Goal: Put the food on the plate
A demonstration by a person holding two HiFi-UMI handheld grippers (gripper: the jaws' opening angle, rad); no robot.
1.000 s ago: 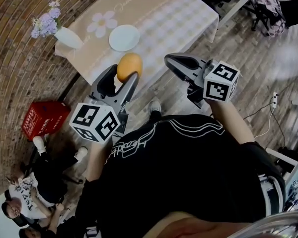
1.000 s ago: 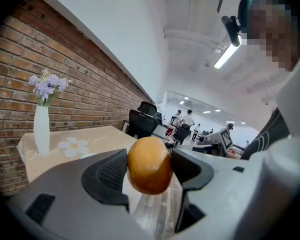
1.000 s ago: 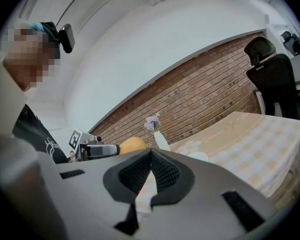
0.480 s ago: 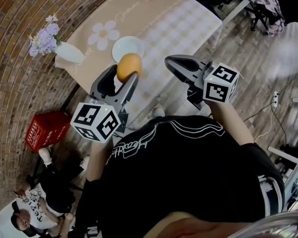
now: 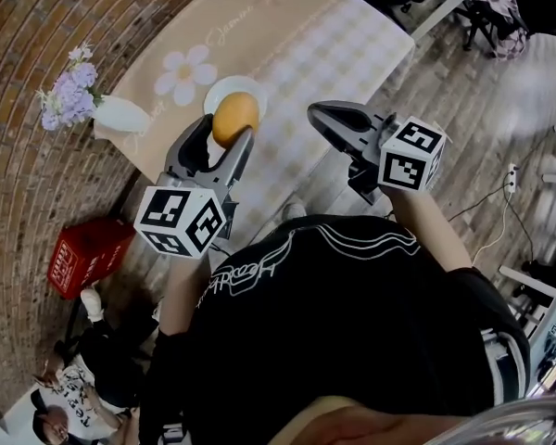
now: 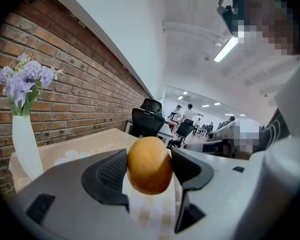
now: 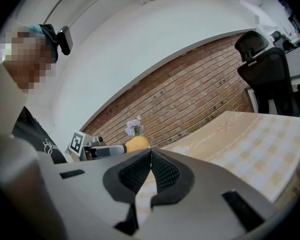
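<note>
The left hand-held gripper (image 5: 224, 141) grips an orange (image 5: 235, 116) between its pads, holding it in the air; in the head view it overlaps the white plate (image 5: 217, 97) on the tabletop (image 5: 306, 44). The right hand-held gripper (image 5: 320, 116) is closed and empty, beside the left.

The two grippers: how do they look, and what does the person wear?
Both the left gripper and the right gripper are grey with curved jaws and black ribbed pads. Each carries a white cube with black square markers. The person wears a black short-sleeved shirt with white lines.
</note>
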